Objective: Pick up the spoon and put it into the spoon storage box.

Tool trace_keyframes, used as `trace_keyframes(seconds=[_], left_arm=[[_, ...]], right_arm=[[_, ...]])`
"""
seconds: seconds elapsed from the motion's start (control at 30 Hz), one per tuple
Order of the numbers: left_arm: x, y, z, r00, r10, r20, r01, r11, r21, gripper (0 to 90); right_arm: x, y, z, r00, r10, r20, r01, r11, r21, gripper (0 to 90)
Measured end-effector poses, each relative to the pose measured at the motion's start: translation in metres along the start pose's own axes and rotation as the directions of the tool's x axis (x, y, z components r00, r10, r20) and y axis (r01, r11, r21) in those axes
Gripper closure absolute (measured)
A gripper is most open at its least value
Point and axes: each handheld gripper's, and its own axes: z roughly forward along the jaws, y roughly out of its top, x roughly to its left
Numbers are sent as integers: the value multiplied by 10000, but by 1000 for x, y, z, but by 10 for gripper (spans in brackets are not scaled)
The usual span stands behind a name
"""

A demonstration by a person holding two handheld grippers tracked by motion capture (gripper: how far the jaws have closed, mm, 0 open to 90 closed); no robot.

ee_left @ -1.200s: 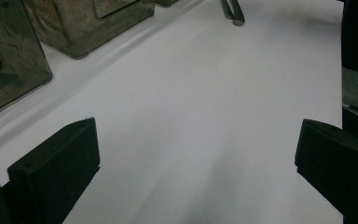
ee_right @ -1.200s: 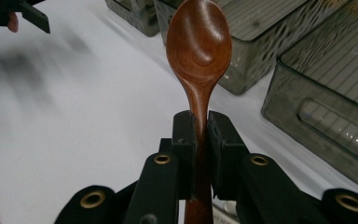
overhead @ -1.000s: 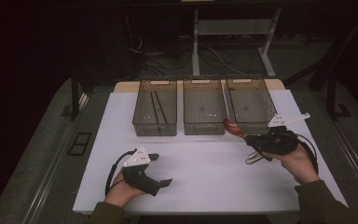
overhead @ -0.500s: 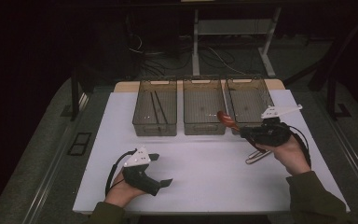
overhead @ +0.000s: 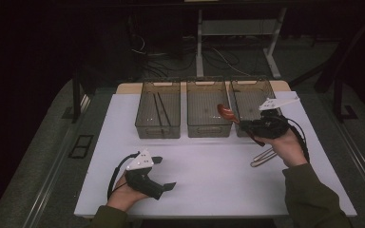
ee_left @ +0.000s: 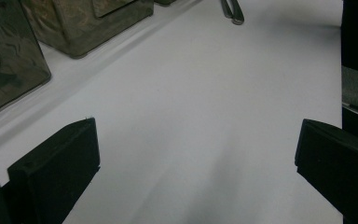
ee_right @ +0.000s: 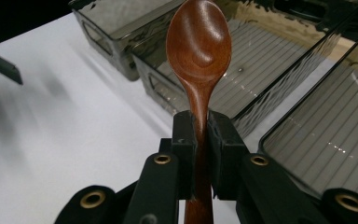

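Right gripper view: right hand-held gripper point(ee_right: 199, 140) clamps smooth wooden spoon point(ee_right: 199, 51); left point(ee_left: 191, 163) gapes empty.

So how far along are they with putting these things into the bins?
Guessing at a sorting job: the left bin already holds dark sticks, perhaps chopsticks. In hand now, the right tool is clamped on a wooden spoon, held above the middle bin. Left to do: a metal utensil lies on the white table by the right hand. The left tool waits open.
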Motion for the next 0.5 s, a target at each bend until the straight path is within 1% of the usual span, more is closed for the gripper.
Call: trace_keyframes(seconds=[0.07,0.27,0.33,0.4,0.5], left_arm=[[0,0,0,10000,-3,1,3,10000,-22,0],[-1,0,-1,10000,-7,29,7,10000,-26,0],[-1,0,0,10000,-8,29,9,10000,-20,0],[-1,0,0,10000,16,33,-16,10000,-51,0],[-1,0,1,10000,-7,35,7,10000,-53,0]], right_arm=[[-1,4,2,9999,93,-50,-94,9999,-144,818],[-7,16,12,9999,127,71,-127,9999,32,818],[-9,20,16,9998,209,33,-209,9998,31,818],[-11,23,19,9997,221,65,-222,9997,77,818],[-12,30,25,9997,237,-9,-237,9997,92,818]])
